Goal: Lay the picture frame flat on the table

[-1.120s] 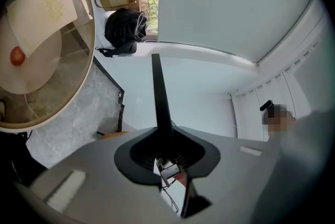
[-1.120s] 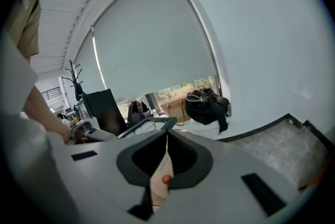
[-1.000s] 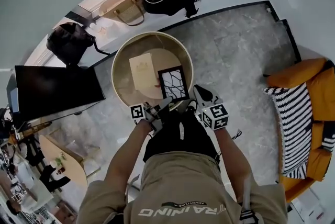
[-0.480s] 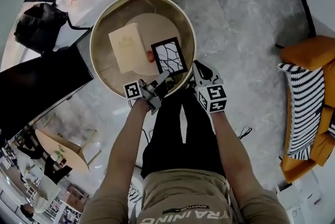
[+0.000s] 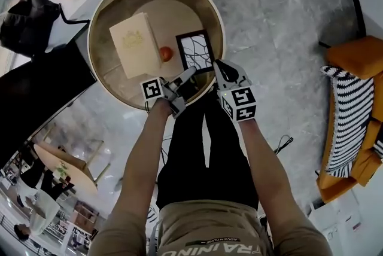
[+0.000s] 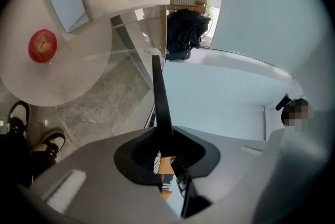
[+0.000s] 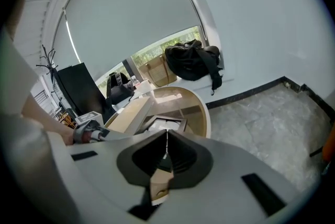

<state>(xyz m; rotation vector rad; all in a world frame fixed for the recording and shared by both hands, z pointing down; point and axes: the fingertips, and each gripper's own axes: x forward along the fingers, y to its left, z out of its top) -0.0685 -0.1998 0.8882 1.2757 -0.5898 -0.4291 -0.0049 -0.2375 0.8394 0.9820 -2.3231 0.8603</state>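
The left claw (image 6: 162, 139) is closed to a narrow gap, and a thin black edge sticks out from between its jaws. That edge is the side of the picture frame (image 5: 196, 50), so this claw is holding it. The right claw (image 7: 166, 139) is squeezed almost shut. Only a thin pale line shows between its jaws, and its tips sit right on the near edge of the frame. It looks like it is pinching that edge too.

The frame hangs between the two claws, low over the round counter (image 5: 222, 27), by the edge nearest the person and a bit to the right. It looks nearly flat, with the picture side up. I cannot tell if it is touching the glass top.

Just beside the frame, toward the middle of the counter, is a red apple (image 5: 166, 54). Past the apple lies a cream book (image 5: 134, 45).

I think this is the putting-down step. Next, the frame needs to go gently down until its whole back rests on the glass, clear of the apple. Then both claws should open and pull back toward the person.
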